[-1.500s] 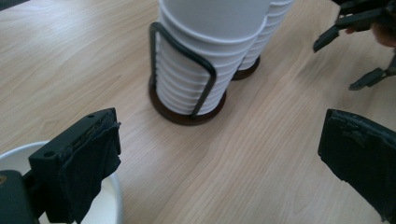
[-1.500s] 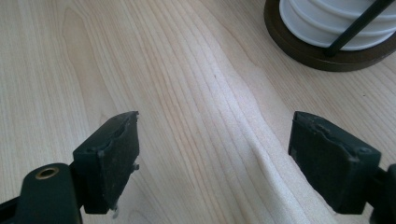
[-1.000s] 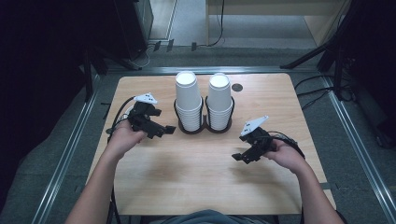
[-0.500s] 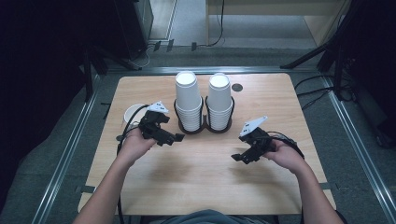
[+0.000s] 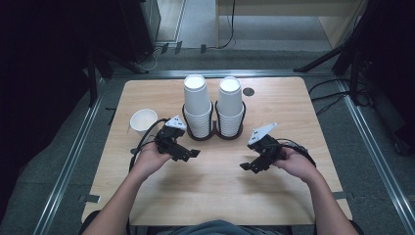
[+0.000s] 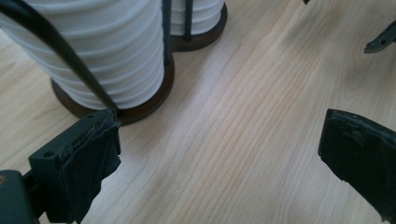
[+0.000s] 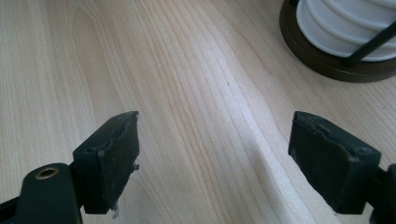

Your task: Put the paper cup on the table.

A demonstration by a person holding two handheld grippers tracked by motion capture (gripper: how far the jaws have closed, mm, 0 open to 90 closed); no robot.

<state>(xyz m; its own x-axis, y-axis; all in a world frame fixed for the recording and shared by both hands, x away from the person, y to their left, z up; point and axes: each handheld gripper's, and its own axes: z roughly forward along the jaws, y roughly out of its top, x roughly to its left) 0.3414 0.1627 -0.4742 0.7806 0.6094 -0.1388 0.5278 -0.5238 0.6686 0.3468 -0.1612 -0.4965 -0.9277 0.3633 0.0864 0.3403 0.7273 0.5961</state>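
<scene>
Black hand-held grippers, left (image 5: 188, 155) and right (image 5: 248, 166), both spread, hover angled inward.

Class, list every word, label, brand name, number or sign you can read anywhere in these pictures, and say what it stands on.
None: no readable text anywhere.
The two stacks of white paper cups in the dark holder, the single paper cup, the wooden table and both grippers, left gripper and right gripper, are all plain.

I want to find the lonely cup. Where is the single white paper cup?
In the high view, the single white paper cup stands on the table's left side, left of the left gripper and the two cup stacks.
</scene>
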